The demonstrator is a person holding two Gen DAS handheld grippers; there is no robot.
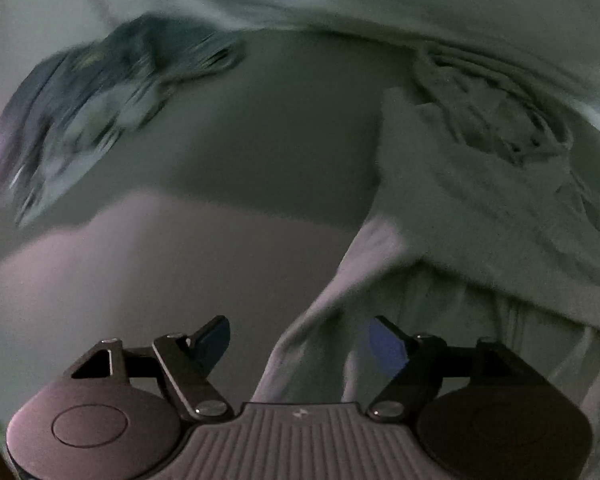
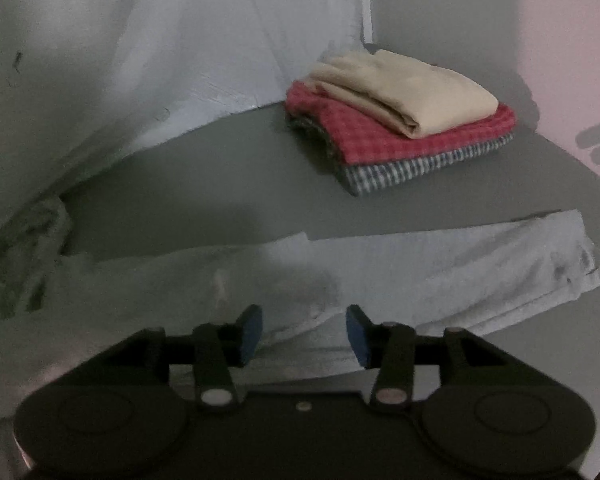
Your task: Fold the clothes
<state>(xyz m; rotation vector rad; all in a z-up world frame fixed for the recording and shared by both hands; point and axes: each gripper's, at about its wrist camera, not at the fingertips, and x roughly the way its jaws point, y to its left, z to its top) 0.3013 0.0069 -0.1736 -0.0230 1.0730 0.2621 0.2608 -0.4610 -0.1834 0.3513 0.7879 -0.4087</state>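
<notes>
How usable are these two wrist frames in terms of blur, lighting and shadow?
Left wrist: dim, heavy motion smear on the bluish patterned garment, so its pattern is unreadable; the open left gripper stays sharp. Right wrist: also dim but steady, the folded stack is crisp; a soft shadow falls on the pale garment ahead of the open right gripper. Both show fisheye bending.

The grey bench (image 2: 228, 184) carries a pale garment (image 2: 440, 272) laid flat just ahead of my right hand-held gripper (image 2: 304, 334); farther ahead to the right sits a folded stack (image 2: 400, 120): beige on red check on blue stripe
</notes>
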